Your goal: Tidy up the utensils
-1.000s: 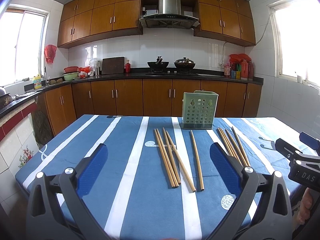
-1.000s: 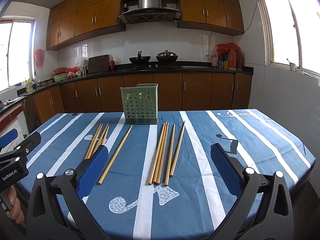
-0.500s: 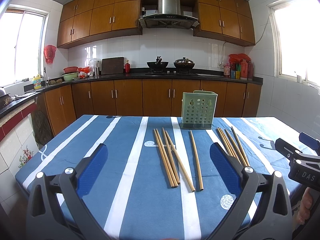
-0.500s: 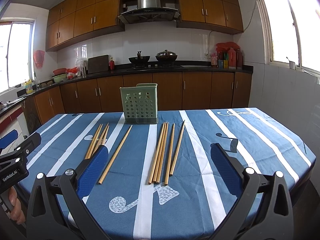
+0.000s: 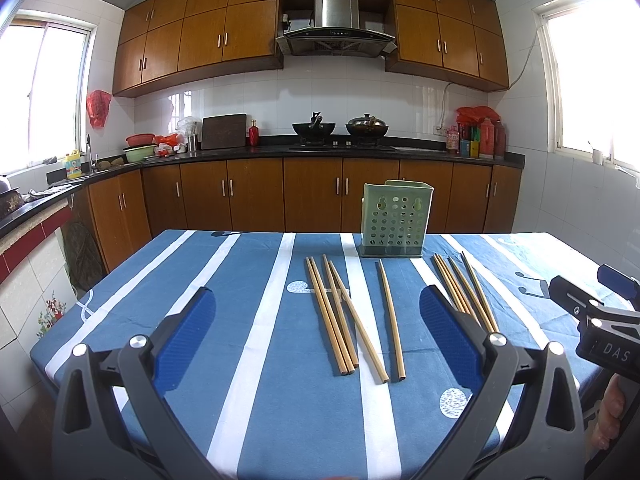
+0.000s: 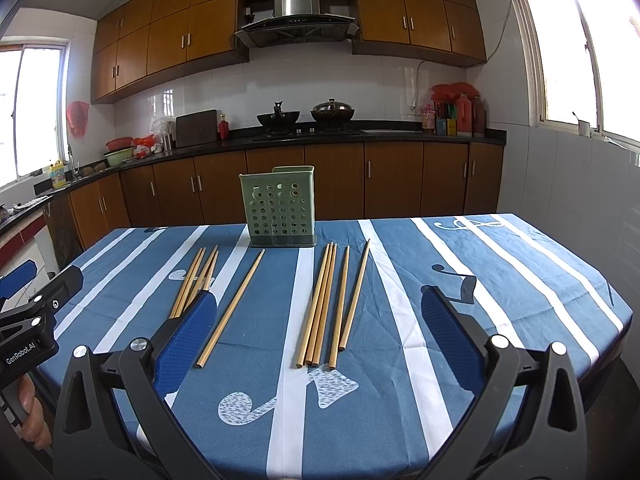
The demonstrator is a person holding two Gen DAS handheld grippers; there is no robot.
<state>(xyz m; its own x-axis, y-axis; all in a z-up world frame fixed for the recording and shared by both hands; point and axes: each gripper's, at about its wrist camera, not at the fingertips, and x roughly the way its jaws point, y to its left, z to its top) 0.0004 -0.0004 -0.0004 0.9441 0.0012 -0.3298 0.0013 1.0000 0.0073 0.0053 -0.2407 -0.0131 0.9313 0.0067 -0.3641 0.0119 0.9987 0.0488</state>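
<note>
bamboo chopsticks (image 6: 320, 304) flat, tips toward holder (image 6: 280, 212).

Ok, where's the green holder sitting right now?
The green holder stands upright at the table's far edge, centre-left in the right wrist view, just beyond the far tips of the chopsticks.

Matt wooden chopsticks (image 5: 387, 318) lie on cloth (printed) beside a perforated plastic holder (image 5: 396, 220).

The left blue pad (image 6: 188, 338) hides the near ends of the left chopsticks (image 6: 192, 280).
</note>
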